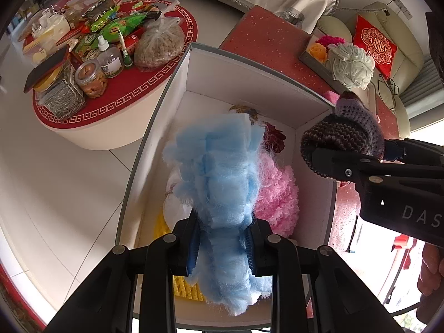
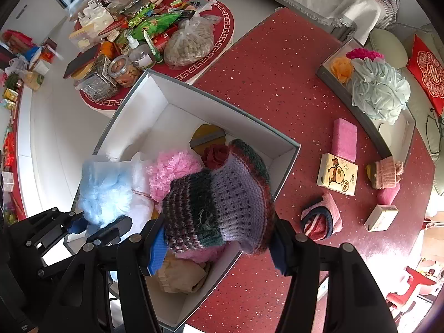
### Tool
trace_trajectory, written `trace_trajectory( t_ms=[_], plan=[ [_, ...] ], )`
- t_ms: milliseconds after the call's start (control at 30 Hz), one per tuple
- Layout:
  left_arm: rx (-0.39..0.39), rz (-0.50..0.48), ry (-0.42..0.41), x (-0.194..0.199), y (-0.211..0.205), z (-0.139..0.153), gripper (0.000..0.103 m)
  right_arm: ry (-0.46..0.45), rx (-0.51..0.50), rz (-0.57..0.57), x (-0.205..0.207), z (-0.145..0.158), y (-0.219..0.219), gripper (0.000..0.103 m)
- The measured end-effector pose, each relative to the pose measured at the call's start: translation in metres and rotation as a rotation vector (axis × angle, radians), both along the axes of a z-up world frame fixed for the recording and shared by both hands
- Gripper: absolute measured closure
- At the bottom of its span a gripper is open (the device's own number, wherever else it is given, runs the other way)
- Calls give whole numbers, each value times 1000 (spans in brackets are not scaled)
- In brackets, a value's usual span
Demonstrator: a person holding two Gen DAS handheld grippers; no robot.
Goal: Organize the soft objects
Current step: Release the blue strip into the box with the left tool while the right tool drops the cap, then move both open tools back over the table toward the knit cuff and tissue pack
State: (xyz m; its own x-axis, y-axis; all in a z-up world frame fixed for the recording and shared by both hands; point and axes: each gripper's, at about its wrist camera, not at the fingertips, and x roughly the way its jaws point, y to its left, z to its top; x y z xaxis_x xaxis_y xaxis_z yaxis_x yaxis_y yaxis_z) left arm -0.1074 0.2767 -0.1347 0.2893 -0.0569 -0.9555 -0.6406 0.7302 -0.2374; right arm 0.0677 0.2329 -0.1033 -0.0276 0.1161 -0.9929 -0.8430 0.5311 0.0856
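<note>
The left gripper [image 1: 222, 245] is clamped on a blue fluffy duster cloth [image 1: 222, 177], which hangs over the white storage box [image 2: 194, 102]. The right gripper [image 2: 219, 238] is closed around a striped knitted hat [image 2: 219, 194], held above the box's near corner. Inside the box lie a pink frilly pouf [image 2: 169, 172], a dark red fabric rose [image 2: 216, 155] and a beige cloth [image 2: 180, 276]. Beside the box, on the red bench [image 2: 263, 83], wait a pink sponge [image 2: 344, 138], a tissue pack [image 2: 337, 173] and a rolled striped sock [image 2: 319, 220]. The likely trouble is the hat: released so near the box's wall, it could catch the rim and slide onto the bench, or the two grippers could bump over the narrow box.
</note>
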Motion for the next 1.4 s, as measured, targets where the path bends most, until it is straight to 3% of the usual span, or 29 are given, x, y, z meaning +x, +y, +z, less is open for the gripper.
trace_trajectory(
  t_ms=[500, 567, 600, 633, 667, 700, 867, 967, 1033, 1200, 1400],
  plan=[
    [8, -27, 30, 9, -3, -6, 75, 17, -14, -24, 5, -7, -2, 38],
    [-2, -26, 29, 8, -3, -7, 71, 23, -10, -25, 5, -8, -3, 36],
    [-3, -28, 30, 9, -3, -7, 49, 32, -7, -23, 6, -9, -3, 32],
    [-1, -32, 31, 10, -3, -7, 14, 36, -7, -23, 6, -9, -4, 30],
    [-2, -36, 33, 10, -4, -7, 1, 35, -7, -26, 7, -9, -4, 25],
    [-3, -32, 37, 11, -3, -8, 0, 33, -4, -27, 7, -9, -5, 20],
    [2, -4, 31, 12, -3, -3, 0, 37, 23, -57, 14, -4, -17, 18],
    [-7, -12, 46, 15, -5, -5, 0, 28, 47, -96, 20, 1, -34, 1],
    [-31, -17, 45, 18, -8, -6, 0, 14, 69, -136, 26, 4, -52, 0],
    [-49, -62, 27, 35, -25, 2, 0, -9, 61, -327, 50, 2, -125, 0],
    [-48, -197, -1, 78, -66, 24, 0, 33, -60, -568, 70, -31, -231, 0]
  ],
)
